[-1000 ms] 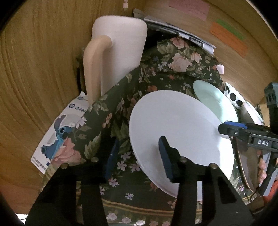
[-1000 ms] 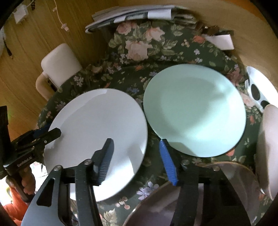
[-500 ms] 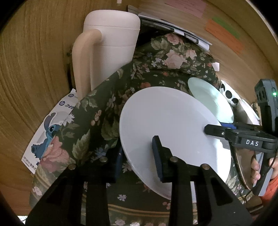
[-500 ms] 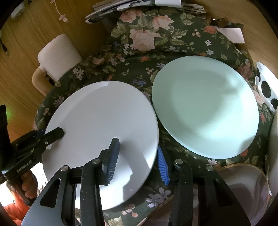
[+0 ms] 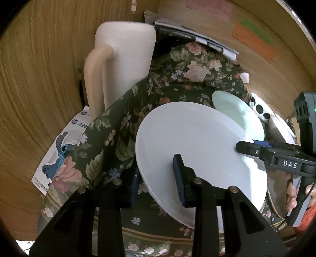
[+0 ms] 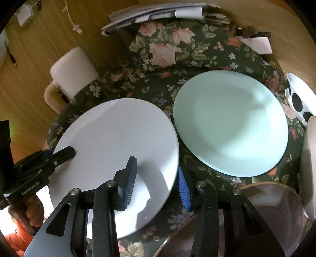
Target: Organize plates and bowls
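A white plate (image 5: 197, 146) (image 6: 118, 142) lies on a floral cloth (image 6: 164, 49), its near rim tilted up off the cloth. In the left wrist view my left gripper (image 5: 156, 178) is shut on its left rim, one finger on top and one beneath. My right gripper (image 6: 156, 172) is shut on the opposite rim, its blue pad (image 6: 183, 189) under the edge. Each gripper shows in the other view: the right gripper (image 5: 244, 147) and the left gripper (image 6: 59, 156). A pale green plate (image 6: 231, 126) (image 5: 237, 112) lies just beside the white one.
A brownish glass dish (image 6: 272, 207) sits at the near right. A white dish with black dots (image 6: 298, 98) is at the far right. A cream chair (image 5: 122, 65) stands against the table's left side, and papers (image 6: 154, 11) are stacked at the back.
Both grippers' jaws have narrowed onto the white plate's rim from opposite sides. The plate's near edge now sits a little higher and closer to the green plate.
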Action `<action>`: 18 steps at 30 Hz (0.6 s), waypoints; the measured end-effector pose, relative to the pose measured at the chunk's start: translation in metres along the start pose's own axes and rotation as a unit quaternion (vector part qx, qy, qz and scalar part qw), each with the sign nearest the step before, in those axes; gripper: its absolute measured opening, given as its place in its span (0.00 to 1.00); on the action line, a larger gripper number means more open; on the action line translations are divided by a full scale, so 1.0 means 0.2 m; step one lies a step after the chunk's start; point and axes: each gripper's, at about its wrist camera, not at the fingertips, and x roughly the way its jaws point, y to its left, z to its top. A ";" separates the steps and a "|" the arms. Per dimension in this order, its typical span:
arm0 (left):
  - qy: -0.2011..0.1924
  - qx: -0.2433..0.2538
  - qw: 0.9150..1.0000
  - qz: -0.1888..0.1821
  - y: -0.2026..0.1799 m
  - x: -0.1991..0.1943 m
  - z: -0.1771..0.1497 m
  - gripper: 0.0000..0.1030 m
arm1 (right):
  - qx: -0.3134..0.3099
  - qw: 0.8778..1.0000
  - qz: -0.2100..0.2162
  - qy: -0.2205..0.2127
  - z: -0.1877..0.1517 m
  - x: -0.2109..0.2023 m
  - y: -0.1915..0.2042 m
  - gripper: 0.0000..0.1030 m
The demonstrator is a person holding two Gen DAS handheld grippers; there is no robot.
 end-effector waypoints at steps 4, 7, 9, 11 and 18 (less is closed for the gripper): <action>-0.011 0.007 1.000 0.001 -0.04 -0.05 0.01 0.31 | 0.000 1.000 -0.002 -0.016 -0.01 -0.06 -0.01 0.35; -0.020 0.013 1.000 -0.001 -0.08 -0.07 0.02 0.31 | 0.003 1.000 -0.002 -0.028 -0.01 -0.12 -0.02 0.35; -0.025 0.015 1.000 -0.003 -0.11 -0.09 0.03 0.31 | 0.005 0.999 -0.003 -0.035 -0.02 -0.16 -0.04 0.35; -0.029 0.019 0.999 -0.007 -0.14 -0.11 0.03 0.31 | 0.007 0.999 -0.005 -0.043 -0.03 -0.20 -0.05 0.35; -0.037 0.038 0.998 -0.017 -0.27 -0.16 0.04 0.31 | 0.019 0.998 -0.013 -0.060 -0.06 -0.33 -0.12 0.35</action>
